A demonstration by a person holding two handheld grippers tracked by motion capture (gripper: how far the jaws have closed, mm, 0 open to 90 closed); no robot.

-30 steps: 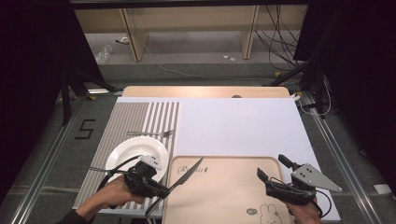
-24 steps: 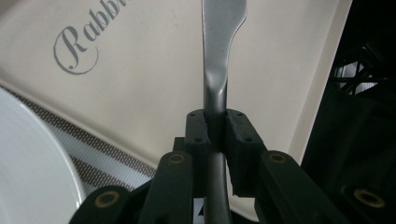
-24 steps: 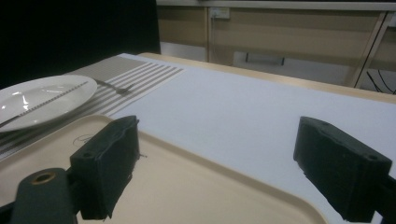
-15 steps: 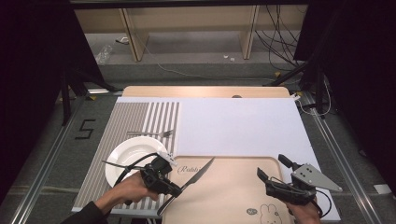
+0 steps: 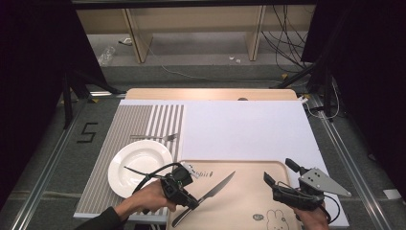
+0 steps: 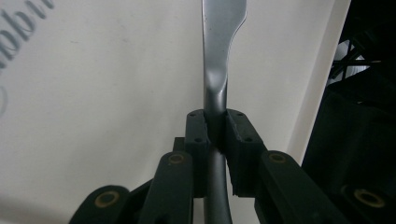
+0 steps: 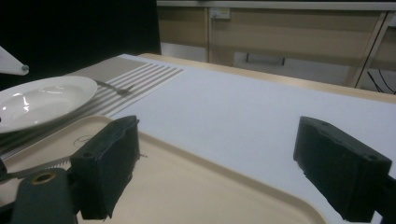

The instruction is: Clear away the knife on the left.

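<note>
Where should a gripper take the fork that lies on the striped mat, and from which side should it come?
Grip the fork at the middle of its handle, coming straight down from above, with the jaws across the thin shaft. It lies flat on the striped mat, just behind the white plate, handle to the left and tines to the right, so a low approach from the near side would probably meet the plate's rim.
</note>
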